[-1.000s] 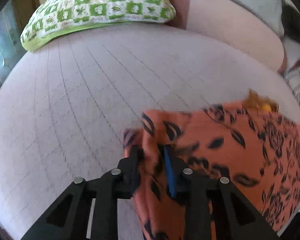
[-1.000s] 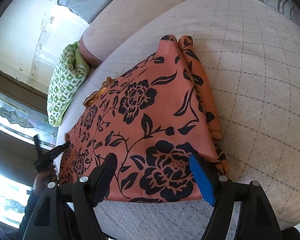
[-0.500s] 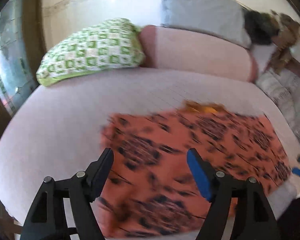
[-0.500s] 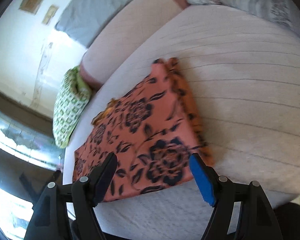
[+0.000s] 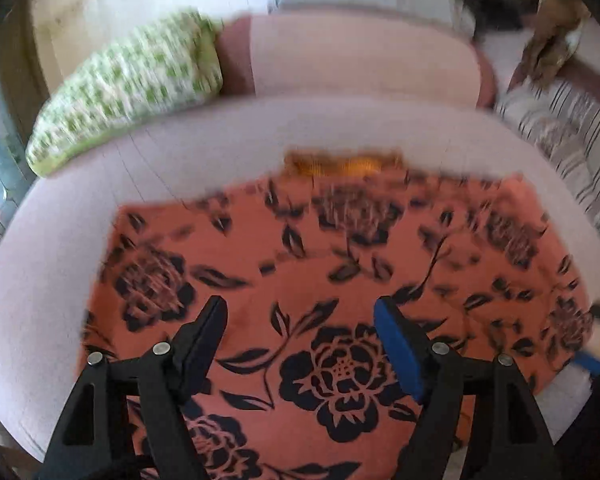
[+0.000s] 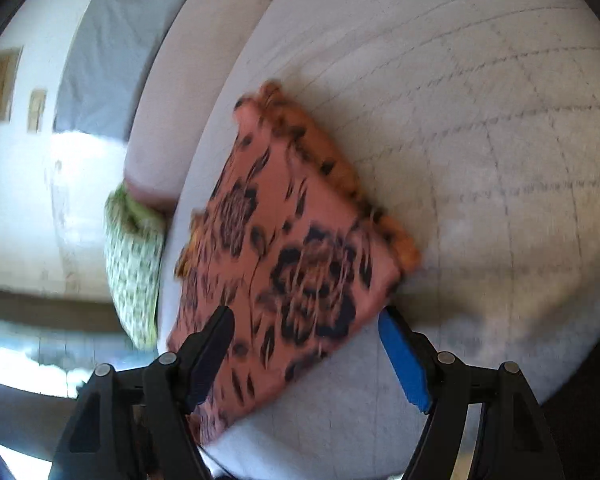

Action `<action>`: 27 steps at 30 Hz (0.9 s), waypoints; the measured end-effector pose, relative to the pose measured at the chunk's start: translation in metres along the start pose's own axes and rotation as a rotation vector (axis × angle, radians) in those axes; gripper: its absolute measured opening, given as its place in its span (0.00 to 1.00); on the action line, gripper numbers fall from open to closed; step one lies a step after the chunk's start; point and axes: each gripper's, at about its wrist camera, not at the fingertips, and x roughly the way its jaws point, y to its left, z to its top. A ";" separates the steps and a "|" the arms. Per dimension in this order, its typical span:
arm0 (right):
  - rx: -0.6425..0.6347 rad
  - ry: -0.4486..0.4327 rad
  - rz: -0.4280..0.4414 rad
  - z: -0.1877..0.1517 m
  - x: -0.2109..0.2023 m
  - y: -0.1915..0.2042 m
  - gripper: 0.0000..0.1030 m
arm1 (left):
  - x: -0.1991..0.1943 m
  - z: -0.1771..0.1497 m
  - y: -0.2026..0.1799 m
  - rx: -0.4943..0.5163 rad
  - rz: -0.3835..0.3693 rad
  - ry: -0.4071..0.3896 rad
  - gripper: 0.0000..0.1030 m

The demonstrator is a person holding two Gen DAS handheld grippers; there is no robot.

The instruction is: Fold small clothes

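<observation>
One orange cloth (image 5: 340,280) with black flowers lies folded flat on a pale quilted bed (image 5: 52,264), near its front edge, and a brighter ruffled strip of it pokes out along the far side. Both hand-held grippers hang over it with jaws wide and nothing between them: the left hand-held gripper (image 5: 300,328) above the cloth's middle, the right hand-held gripper (image 6: 306,334) above its near corner. A green checked pillow (image 5: 128,88) sits well apart at the bed's head. Likely risks: pinching only the top layer would peel the fold open, and dragging the cloth toward the near edge could slide it off the bed.
</observation>
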 end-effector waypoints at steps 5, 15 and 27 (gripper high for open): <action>-0.029 -0.067 0.051 0.009 -0.007 0.021 0.76 | -0.009 0.001 0.006 -0.057 -0.028 -0.057 0.74; -0.068 -0.085 -0.049 0.010 0.002 0.030 0.76 | -0.020 0.006 0.004 -0.028 -0.049 -0.103 0.74; -0.394 -0.066 -0.157 0.005 0.014 0.109 0.11 | -0.017 -0.008 0.027 -0.073 -0.097 0.001 0.75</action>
